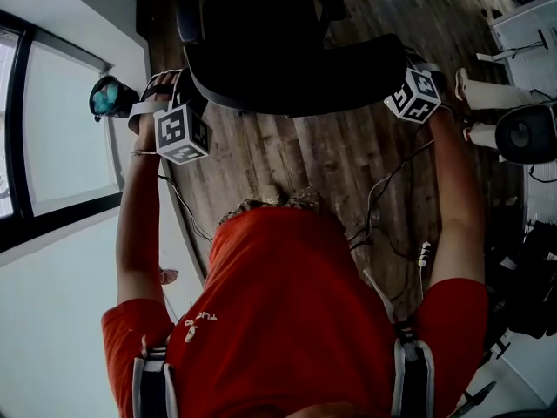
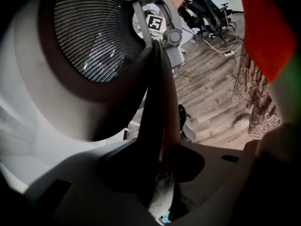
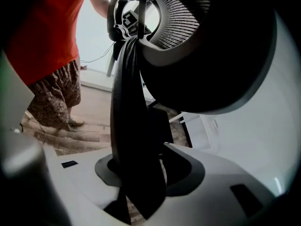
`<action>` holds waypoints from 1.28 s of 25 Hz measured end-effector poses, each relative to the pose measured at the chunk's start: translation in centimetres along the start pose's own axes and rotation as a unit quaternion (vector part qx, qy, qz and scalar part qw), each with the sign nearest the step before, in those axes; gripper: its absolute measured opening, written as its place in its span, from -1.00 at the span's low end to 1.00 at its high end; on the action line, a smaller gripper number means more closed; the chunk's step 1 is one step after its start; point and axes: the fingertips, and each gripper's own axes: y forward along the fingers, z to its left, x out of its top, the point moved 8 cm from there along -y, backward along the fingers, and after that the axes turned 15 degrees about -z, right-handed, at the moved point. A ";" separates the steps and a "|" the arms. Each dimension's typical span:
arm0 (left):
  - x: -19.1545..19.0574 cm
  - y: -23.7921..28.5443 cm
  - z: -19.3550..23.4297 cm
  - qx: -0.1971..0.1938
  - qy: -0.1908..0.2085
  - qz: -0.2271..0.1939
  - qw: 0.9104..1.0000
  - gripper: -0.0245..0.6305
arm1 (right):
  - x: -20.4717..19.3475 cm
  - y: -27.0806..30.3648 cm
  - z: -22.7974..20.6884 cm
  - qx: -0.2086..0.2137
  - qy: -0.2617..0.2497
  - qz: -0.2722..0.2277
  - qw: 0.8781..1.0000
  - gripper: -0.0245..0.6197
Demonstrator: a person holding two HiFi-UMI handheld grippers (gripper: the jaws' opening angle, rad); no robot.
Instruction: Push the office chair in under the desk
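Observation:
The black office chair (image 1: 261, 42) stands in front of me on the wooden floor, its curved backrest top (image 1: 296, 103) nearest to me. My left gripper (image 1: 184, 103) is shut on the backrest's left edge (image 2: 157, 102), which fills the gap between its jaws in the left gripper view (image 2: 161, 145). My right gripper (image 1: 407, 81) is shut on the right edge (image 3: 129, 102), a dark rim that stands between the jaws in the right gripper view (image 3: 141, 164). The mesh of the chair back (image 2: 89, 32) shows close by. Each gripper view shows the other gripper's marker cube across the backrest.
A window wall (image 1: 52, 129) runs along the left. White furniture (image 1: 522, 24) and a round black object (image 1: 526, 133) stand at the right. Cables and a power strip (image 1: 424, 252) lie on the floor by my right side. More black chairs (image 2: 207, 8) stand farther off.

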 end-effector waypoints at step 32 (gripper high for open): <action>-7.3 17.0 17.1 -0.020 -0.017 0.017 1.000 -0.43 | -7.8 10.2 -20.2 0.009 -0.006 -0.015 1.000 -0.36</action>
